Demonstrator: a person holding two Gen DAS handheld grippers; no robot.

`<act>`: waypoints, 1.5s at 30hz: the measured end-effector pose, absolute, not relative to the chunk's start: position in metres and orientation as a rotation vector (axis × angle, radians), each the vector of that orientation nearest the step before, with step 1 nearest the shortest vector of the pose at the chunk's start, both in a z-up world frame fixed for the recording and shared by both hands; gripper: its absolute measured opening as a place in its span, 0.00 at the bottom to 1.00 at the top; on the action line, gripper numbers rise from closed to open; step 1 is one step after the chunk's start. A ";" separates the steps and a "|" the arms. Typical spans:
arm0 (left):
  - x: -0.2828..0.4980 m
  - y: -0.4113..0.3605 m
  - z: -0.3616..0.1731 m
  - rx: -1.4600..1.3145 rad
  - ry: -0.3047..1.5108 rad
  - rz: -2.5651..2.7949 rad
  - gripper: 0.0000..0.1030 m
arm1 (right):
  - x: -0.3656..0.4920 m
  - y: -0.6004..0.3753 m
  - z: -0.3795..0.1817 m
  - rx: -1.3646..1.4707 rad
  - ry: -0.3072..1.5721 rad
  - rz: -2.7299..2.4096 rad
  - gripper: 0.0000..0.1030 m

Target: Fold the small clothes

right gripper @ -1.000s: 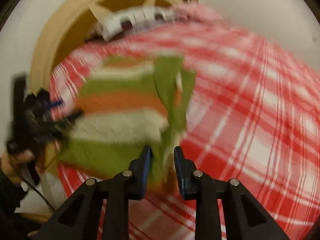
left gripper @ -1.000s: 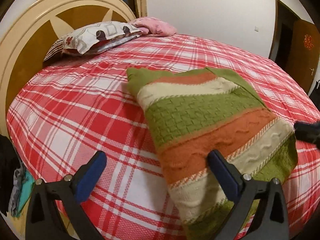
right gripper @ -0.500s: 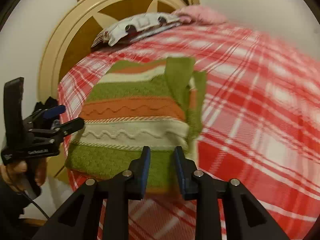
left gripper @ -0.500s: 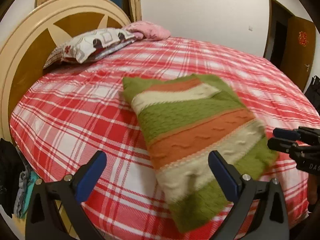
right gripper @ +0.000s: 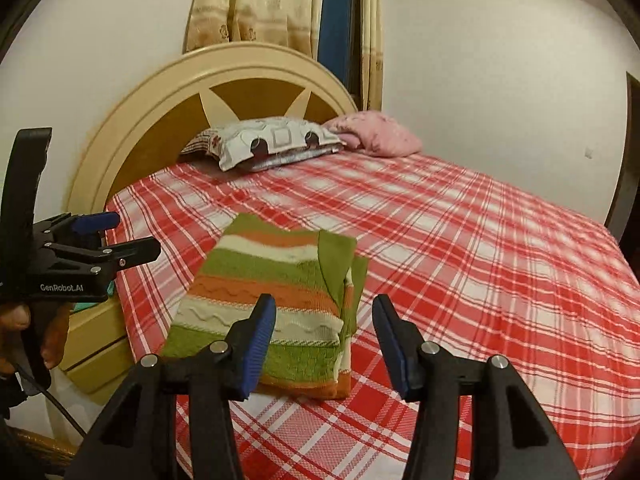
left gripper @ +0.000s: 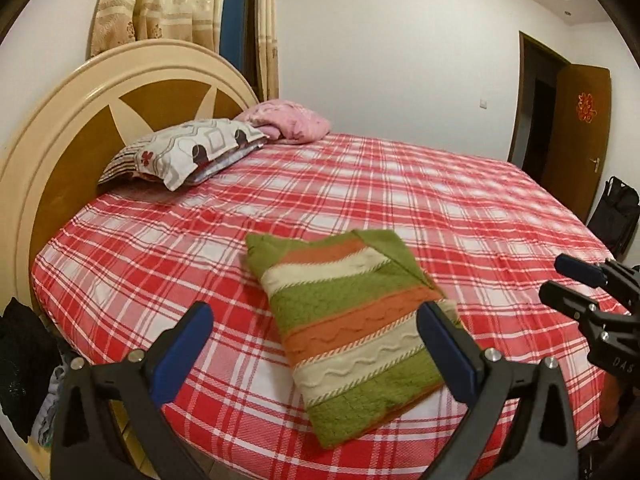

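You are at the tail of a fold. The striped sweater [left gripper: 352,328] lies as a tidy rectangle near the front edge of the bed [left gripper: 360,184], close to the corner by the headboard [left gripper: 80,120]. Nothing is clamped on it.

Left gripper [left gripper: 316,344]: its tongs stand wide apart, above the sweater, with nothing between the pads. Right gripper [right gripper: 324,340]: its tongs are about half apart and have just been opening; the sweater's near right corner shows in the gap behind them, but no cloth is pinched.

One green flap [right gripper: 336,264] sits folded over along the sweater's right edge, and that edge looks a little uneven in the right wrist view. By my reading the fold itself is done, and you are in the release and pull-back.

Next move, as I judge it:
- check that right edge; if the flap sits proud, press it flat or tuck it before you leave;
- otherwise the piece wants either one more fold in half or setting aside;
- for another fold, you need both grippers low at the near corners, pads on both layers, so the stack does not slide apart.

Against a second ago:
- the right tongs were nearly together with green cloth between them; now the cloth is out;
- both views show more of the room and less of the sweater, so you have lifted back and up;
- the sweater lies flatter on the bed;
- the pillow [left gripper: 184,152] has not shifted.
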State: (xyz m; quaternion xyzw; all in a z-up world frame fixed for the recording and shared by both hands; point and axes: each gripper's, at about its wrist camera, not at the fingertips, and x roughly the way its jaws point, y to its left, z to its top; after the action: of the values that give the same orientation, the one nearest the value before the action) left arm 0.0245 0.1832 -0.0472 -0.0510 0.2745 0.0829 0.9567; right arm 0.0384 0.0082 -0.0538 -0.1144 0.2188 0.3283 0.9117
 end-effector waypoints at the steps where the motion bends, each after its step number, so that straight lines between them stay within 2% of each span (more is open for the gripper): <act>1: 0.023 0.183 -0.045 -0.104 0.550 0.167 1.00 | 0.035 0.006 -0.051 -0.234 0.443 0.671 0.50; 45: 0.017 0.172 -0.037 -0.101 0.529 0.171 1.00 | 0.019 -0.021 -0.038 -0.154 0.403 0.638 0.51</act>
State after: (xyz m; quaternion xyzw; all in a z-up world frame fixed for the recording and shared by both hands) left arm 0.0167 0.1717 -0.0374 -0.0497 0.2609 0.0842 0.9604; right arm 0.0191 -0.0207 -0.0378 -0.0750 0.1967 0.3110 0.9268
